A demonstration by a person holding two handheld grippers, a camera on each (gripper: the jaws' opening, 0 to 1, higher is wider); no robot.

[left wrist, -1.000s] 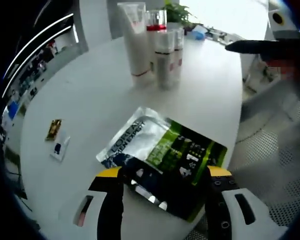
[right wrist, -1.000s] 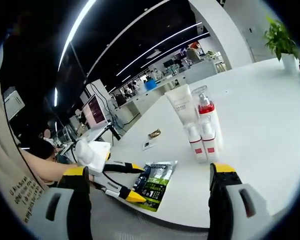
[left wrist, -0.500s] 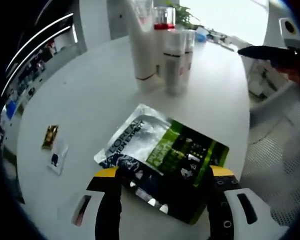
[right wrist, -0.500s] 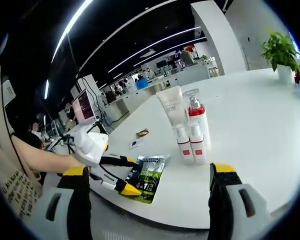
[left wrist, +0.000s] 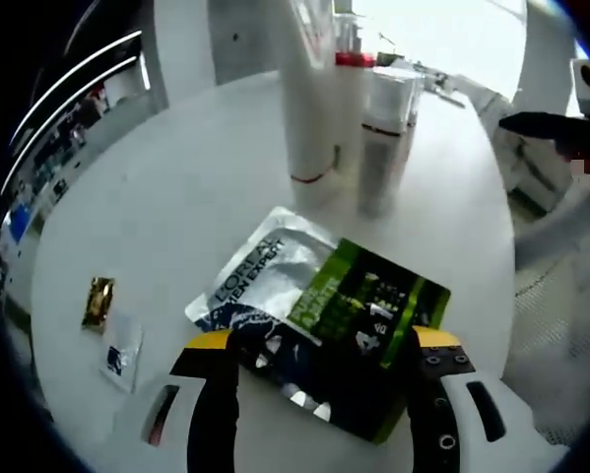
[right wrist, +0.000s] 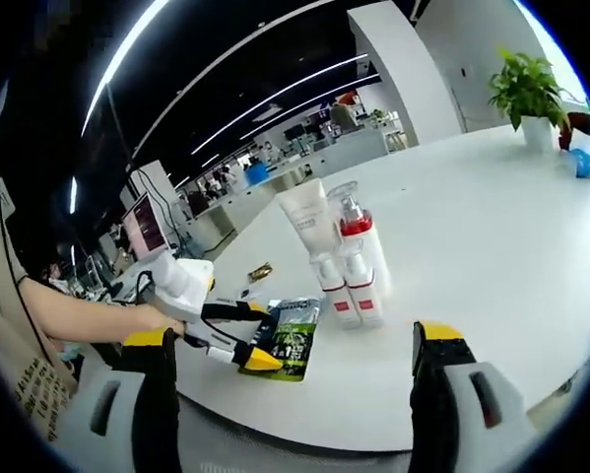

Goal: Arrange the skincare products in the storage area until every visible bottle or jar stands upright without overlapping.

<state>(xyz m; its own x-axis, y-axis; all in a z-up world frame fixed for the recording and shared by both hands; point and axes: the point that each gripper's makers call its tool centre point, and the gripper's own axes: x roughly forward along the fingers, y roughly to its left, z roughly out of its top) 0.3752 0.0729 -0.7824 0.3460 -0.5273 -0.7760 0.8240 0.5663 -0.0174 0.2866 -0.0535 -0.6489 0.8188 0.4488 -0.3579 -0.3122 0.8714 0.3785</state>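
White bottles (right wrist: 346, 264): four; one sachet (left wrist: 319, 301).

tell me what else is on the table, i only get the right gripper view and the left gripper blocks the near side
Observer: In the left gripper view, a clear sample sachet lies flat beside the small gold sachet.
Operator: is the green pouch gripped or loose
Observer: The green pouch lies flat between the left gripper's open jaws.
Operator: anything knocked over in the bottle group
Observer: No, the white tube and bottles stand upright, clustered close together.
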